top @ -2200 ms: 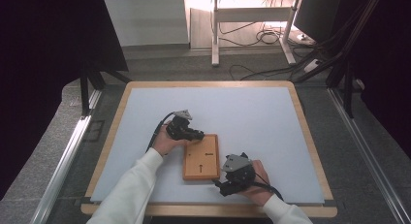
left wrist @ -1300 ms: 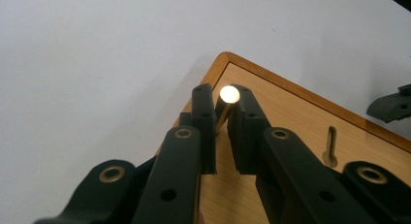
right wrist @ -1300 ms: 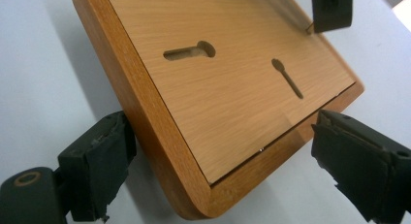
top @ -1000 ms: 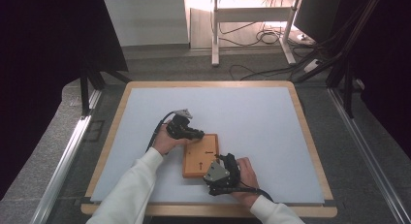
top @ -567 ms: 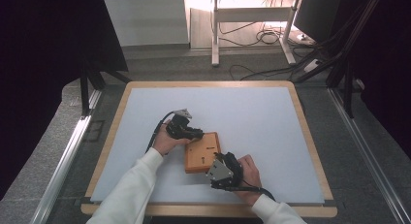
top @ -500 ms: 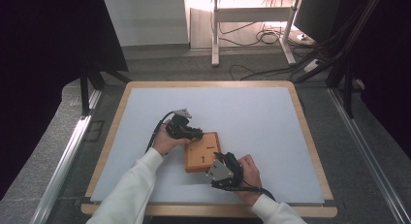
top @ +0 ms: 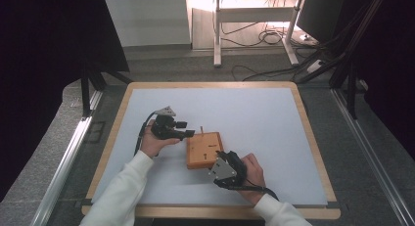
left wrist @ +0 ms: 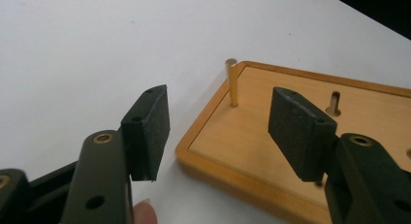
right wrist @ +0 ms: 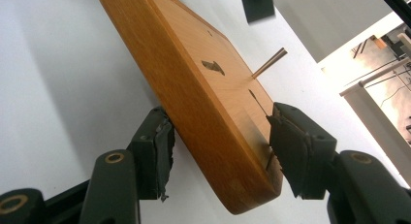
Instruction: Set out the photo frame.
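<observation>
A square wooden peg board [top: 203, 150] lies flat on the white bench [top: 244, 113], just below and left of its middle. One thin wooden peg [top: 201, 130] stands upright in a hole at the board's far-left corner, at about 11 o'clock on the board. Other slots in the board's face look unfilled.

The right tongs [top: 221, 163] come in from 5 o'clock and straddle the board's near-right corner. In the right gripper view [right wrist: 218, 151] one pad sits at the board's side wall and the other over its top face. A sliver of gap shows at each, so the pads do not seem to press yet. These jaws have just been closing, with the board's corner between them. The likely reason is to brace the board so that it cannot slide or tip while pegs are worked in or out.

The left tongs [top: 188, 134] sit at the board's 9 o'clock edge, pointing across toward the peg. Their jaws have just been opening. In the left gripper view [left wrist: 218, 132] they stand wide apart with nothing between the pads, and the peg [left wrist: 232, 83] stands free a little way beyond them. That fits a release: the peg looks seated, so the pads can let go without toppling it. The grip came from the side, which suits a slim upright pin.
</observation>
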